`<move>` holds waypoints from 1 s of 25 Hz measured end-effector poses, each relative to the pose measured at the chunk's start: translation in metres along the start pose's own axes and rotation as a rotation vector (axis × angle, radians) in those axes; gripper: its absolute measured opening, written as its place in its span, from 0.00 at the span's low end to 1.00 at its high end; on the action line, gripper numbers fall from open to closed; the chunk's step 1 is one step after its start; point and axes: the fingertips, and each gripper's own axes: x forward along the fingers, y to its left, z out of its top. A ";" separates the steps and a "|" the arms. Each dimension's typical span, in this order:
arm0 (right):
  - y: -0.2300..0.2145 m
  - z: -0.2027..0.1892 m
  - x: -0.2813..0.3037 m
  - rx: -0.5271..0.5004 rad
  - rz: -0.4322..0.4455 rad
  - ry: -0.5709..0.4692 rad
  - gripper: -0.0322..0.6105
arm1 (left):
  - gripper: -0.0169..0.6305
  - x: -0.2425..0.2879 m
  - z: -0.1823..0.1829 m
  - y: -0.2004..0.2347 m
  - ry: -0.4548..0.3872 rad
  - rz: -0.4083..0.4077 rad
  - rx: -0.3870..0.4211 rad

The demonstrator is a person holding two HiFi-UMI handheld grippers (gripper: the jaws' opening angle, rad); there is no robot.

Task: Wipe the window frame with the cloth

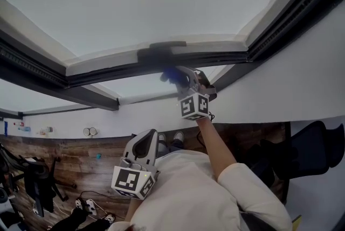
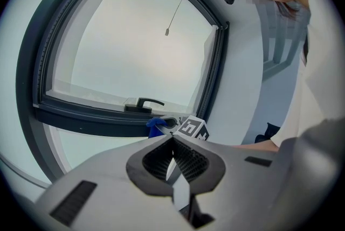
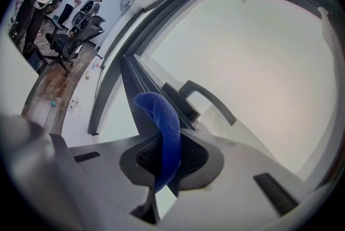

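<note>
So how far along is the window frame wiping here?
Done: the blue cloth is clamped in the right gripper. In hand: it is held up at the dark window frame near the handle; contact isn't certain. Remaining: the wiping itself, no cleaned stretch shows. The left gripper hangs shut, empty.

The right arm, a bare forearm [image 1: 213,145] coming out of a white sleeve [image 1: 245,184], is stretched out well ahead of the body, and its grey two-jaw right gripper [image 1: 180,77] with the black-and-white marker cube [image 1: 194,106] points away from the person. That gripper's jaws are pressed onto a folded blue cloth [image 3: 163,119], which sticks out past the fingertips. The matching grey left gripper [image 1: 147,137] is held close in front of the chest, jaws together with nothing between them.
</note>
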 end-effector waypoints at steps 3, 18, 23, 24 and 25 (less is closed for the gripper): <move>-0.004 -0.005 -0.003 0.015 -0.001 0.001 0.12 | 0.04 0.003 0.002 -0.002 -0.008 -0.007 0.002; -0.029 -0.033 -0.021 0.062 -0.035 0.032 0.12 | 0.04 0.016 0.007 -0.015 -0.015 -0.042 0.019; -0.036 -0.042 -0.026 0.064 -0.049 0.046 0.12 | 0.04 0.019 0.006 -0.017 -0.013 -0.045 0.019; -0.037 -0.043 -0.027 0.066 -0.051 0.048 0.12 | 0.04 0.019 0.007 -0.017 -0.013 -0.046 0.019; -0.038 -0.045 -0.028 0.068 -0.053 0.051 0.12 | 0.04 0.020 0.007 -0.017 -0.013 -0.046 0.020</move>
